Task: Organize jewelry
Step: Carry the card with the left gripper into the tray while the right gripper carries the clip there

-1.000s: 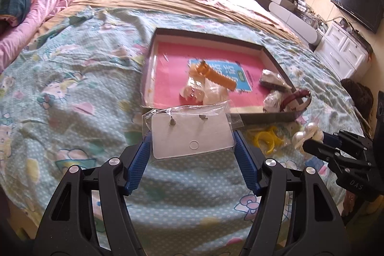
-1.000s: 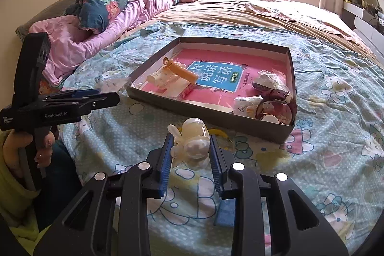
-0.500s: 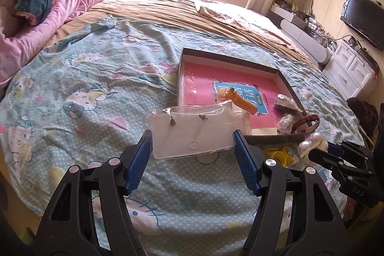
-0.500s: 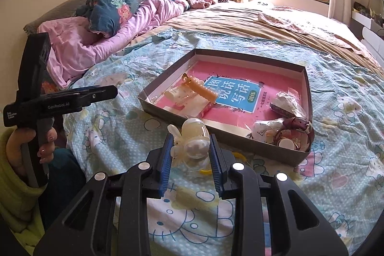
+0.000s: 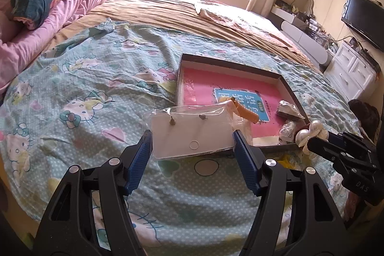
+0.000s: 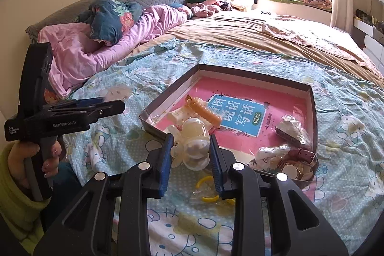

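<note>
Left wrist: jaws half-spread, clamping earring card [image 5: 192,133] (bagged)

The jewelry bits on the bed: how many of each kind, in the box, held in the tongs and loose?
Hair clips: 2, orange clip in the box, pearly clip in the right gripper
Earring cards: 1, in the left gripper
Watches: 1
Yellow rings: 1, loose
Wrapped packets, contents unclear: 2
Total: 7

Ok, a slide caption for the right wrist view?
Right gripper clamps a pearly hair claw above the tray.
</note>
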`<state>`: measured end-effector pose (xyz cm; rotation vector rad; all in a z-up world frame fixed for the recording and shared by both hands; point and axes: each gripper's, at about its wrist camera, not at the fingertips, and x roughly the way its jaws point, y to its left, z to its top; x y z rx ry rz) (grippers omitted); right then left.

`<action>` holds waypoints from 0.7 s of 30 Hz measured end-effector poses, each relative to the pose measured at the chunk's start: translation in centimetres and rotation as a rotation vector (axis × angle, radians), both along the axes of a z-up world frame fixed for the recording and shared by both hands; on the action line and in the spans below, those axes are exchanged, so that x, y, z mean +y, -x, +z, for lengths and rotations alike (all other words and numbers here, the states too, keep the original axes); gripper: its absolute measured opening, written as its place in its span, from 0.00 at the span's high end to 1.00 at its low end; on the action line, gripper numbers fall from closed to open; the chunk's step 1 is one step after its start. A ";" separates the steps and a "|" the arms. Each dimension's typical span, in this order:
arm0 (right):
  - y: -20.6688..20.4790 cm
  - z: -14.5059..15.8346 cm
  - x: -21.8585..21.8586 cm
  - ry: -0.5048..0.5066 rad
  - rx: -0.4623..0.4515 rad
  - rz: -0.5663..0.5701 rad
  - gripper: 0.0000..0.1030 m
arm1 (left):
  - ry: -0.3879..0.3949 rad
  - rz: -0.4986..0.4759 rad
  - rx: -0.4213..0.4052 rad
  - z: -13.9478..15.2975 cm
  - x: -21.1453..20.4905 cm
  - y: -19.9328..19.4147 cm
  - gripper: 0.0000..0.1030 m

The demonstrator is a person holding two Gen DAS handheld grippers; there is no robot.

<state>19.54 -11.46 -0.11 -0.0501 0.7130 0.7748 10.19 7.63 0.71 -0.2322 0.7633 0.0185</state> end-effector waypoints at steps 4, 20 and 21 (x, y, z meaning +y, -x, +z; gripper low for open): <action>-1.0 0.1 0.0 -0.003 -0.009 -0.018 0.73 | -0.012 -0.009 -0.002 0.1 -0.5 -0.9 0.43; -4.9 -1.4 -0.9 0.026 -0.002 -0.114 0.73 | -0.059 -0.042 0.057 -2.1 -2.1 -5.2 0.43; -5.1 -1.6 -0.9 0.031 0.001 -0.118 0.73 | -0.059 -0.043 0.064 -2.4 -2.2 -5.5 0.43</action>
